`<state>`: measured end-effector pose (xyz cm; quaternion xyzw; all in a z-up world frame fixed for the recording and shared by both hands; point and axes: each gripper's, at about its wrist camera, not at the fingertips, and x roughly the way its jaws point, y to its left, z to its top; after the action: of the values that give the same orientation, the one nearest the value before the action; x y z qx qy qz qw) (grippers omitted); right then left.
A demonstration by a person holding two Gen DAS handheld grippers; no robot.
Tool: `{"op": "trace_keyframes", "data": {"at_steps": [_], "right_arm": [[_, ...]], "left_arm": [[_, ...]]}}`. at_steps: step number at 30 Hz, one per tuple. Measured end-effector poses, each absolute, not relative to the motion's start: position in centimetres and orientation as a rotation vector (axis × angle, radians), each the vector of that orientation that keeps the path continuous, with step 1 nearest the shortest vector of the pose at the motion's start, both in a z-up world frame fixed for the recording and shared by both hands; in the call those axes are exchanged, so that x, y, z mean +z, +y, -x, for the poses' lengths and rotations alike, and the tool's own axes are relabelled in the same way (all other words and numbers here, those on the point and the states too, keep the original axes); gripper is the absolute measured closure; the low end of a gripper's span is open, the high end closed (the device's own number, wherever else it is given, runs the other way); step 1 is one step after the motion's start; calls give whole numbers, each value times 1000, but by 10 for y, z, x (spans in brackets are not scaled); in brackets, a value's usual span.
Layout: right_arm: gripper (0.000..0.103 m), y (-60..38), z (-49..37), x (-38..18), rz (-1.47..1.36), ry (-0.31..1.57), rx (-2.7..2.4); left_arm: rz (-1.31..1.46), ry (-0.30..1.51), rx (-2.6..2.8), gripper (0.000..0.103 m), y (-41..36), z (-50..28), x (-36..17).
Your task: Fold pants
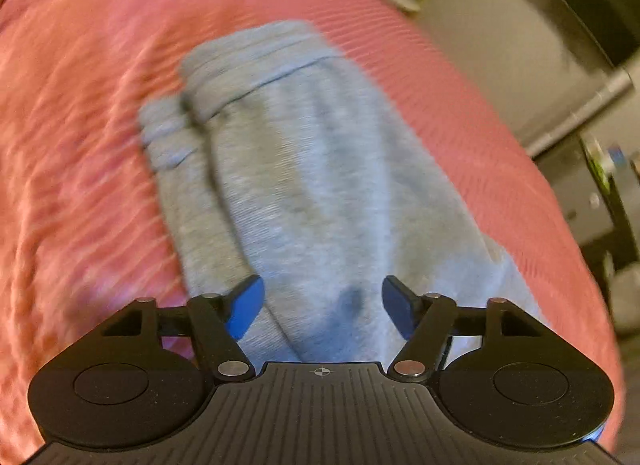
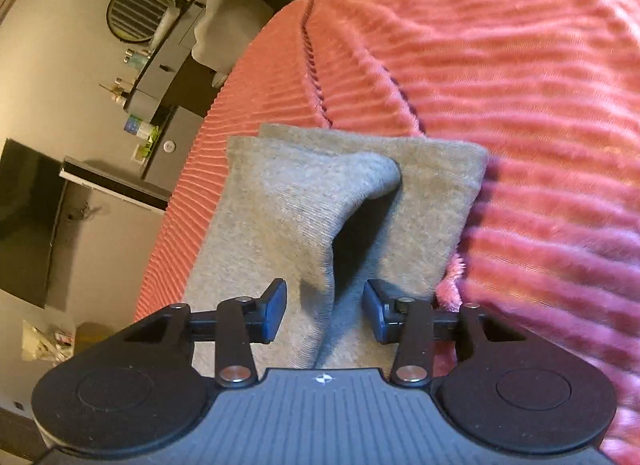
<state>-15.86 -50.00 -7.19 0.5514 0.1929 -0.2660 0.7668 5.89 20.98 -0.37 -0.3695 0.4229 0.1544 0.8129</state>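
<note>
The grey pants (image 2: 320,201) lay on the ribbed pink blanket (image 2: 520,65) that covered the bed, close to its edge, already folded into a long narrow packet. In the right wrist view the far end was square and flat, but one upper layer stood up in a soft ridge that ran toward the camera. The right gripper (image 2: 325,315) was released, with its jaws apart on either side of this ridge and nothing held between them; I could not tell if the blue pads (image 2: 276,315) touched the cloth.

The left gripper (image 1: 323,311) was also released, with its jaws spread over the pants (image 1: 304,169), and the picture there was blurred. At the far end in that view I saw seams, perhaps the waistband, with one layer not lined up with the other.

In my judgement the risk was this: if the right jaws closed only on the raised top layer, a lift would pull it away from the lower layers and open the fold. The blanket pile could also be pinched together with the cloth.
</note>
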Motion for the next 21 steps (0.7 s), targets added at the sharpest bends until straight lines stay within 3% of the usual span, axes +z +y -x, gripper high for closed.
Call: {"op": "trace_keyframes", "data": {"at_steps": [1,4,7,11,15,17,21], "right_arm": [[63,-500,157,-72,-1204,414,-573],[95,-499,152,-68,-1170,377,-536],[93,-501,149,-67,-1151,384,-541],[74,-504,145,-76,-1189,392,-542],[75,-498,135,-72,-1137,415,-536],[96,-497,135,-68,-1120,400,-532],[94,-500,130,-60,-1082,404,-535]], "left_arm": [[826,890,315,34,214,-55,-4],[821,905,297,34,220,-44,-1],[820,909,323,29,222,-27,2],[874,922,348,25,222,-10,-5],[874,932,352,25,222,-20,-11],[875,921,347,25,225,-23,-9],[887,956,364,25,232,-30,-13]]}}
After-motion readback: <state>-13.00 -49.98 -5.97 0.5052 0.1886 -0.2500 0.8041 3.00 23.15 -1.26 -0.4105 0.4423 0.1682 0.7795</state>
